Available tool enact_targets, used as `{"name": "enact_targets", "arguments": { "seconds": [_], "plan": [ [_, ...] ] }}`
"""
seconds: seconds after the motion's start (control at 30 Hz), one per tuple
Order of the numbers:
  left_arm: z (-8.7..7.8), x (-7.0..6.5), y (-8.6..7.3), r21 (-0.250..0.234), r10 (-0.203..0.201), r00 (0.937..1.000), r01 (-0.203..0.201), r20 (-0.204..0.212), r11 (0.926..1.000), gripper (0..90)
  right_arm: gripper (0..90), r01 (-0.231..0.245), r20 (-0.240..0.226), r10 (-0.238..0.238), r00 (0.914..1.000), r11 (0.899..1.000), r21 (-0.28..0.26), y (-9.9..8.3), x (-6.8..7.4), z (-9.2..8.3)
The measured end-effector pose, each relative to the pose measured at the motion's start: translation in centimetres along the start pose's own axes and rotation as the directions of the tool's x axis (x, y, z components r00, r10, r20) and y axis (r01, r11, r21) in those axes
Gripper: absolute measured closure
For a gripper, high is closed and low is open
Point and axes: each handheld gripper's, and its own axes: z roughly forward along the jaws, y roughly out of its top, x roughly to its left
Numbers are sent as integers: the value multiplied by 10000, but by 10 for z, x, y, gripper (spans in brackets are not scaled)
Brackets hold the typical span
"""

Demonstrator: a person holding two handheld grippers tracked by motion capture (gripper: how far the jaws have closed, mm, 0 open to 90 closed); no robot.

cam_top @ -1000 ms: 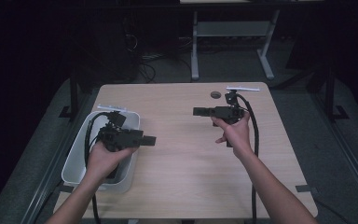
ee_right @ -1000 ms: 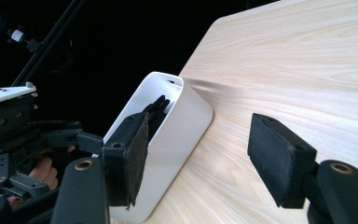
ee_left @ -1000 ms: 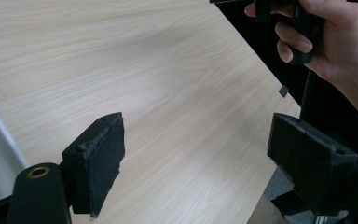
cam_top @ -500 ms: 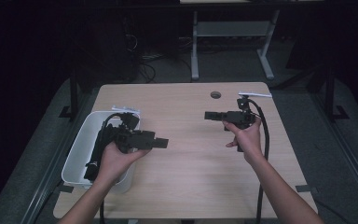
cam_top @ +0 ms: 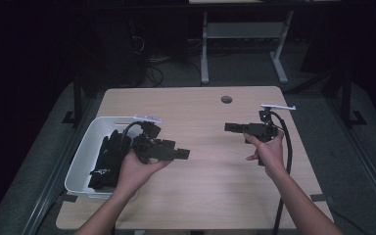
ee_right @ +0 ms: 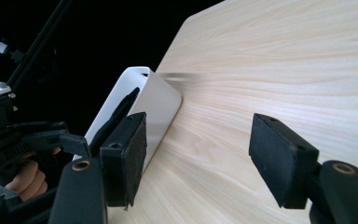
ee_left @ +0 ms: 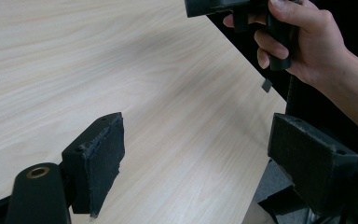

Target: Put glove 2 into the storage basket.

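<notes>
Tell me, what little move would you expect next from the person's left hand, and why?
Probably the left tool swings back over the white bin and dips toward the dark items heaped inside. Its jaws stand wide apart with nothing between them, and it hovers beside the bin over bare table. The right tool is likewise open and holds nothing. What the dark items are, I cannot tell.

No readable text, label, brand, number or sign anywhere.
</notes>
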Motion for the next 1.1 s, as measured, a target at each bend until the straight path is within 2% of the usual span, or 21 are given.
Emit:
{"name": "enact_targets", "arguments": {
  "seconds": [0.3, 0.5, 0.6, 0.7, 1.1],
  "plan": [
    [18, -6, -6, 85, 111, 9998, -112, 140, 9999, 185, 364, -361, 126, 362, 9993, 9993, -121, -9, -12, -12],
    [28, -9, -12, 137, 194, 9995, -198, 244, 9997, 185, 363, -403, 210, 405, 9990, 9992, -78, -17, -20, -17],
    [32, -10, -15, 125, 376, 9992, -378, 163, 9992, 185, 363, -456, 202, 460, 9987, 9988, -162, -21, -25, -21],
    [34, -12, -18, -15, 444, 9989, -444, 138, 9990, 185, 360, -508, 65, 509, 9987, 9985, -210, -26, -29, -26],
    [52, -14, -30, -17, 507, 9982, -506, 307, 9987, 185, 359, -659, 223, 667, 9975, 9972, -357, -40, -47, -44]
  ]
}}
